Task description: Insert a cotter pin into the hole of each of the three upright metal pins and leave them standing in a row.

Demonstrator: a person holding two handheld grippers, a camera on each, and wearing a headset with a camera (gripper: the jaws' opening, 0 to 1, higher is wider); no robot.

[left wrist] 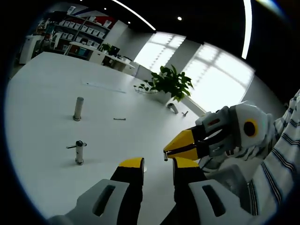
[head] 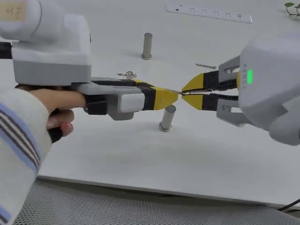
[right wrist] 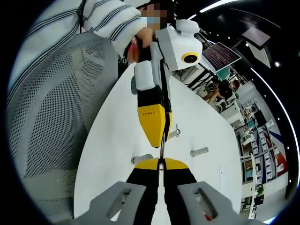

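Note:
Three metal pins stand on the white table: a bare one at the back (head: 147, 46), a bare one in front (head: 166, 117), and one with a cotter pin through it (head: 127, 75), half hidden behind my left gripper. My right gripper (head: 185, 92) is shut on a thin cotter pin (head: 180, 92) and holds it in the air above the front pin. My left gripper (head: 174, 95) points at it tip to tip. In the left gripper view its jaws stand apart, and the right gripper (left wrist: 166, 153) brings the pin's end just above the gap.
A loose cotter pin (head: 205, 66) lies on the table behind the right gripper. A white power strip (head: 208, 12) lies along the far edge. The table's front edge (head: 154, 187) is close, with a mesh chair below it.

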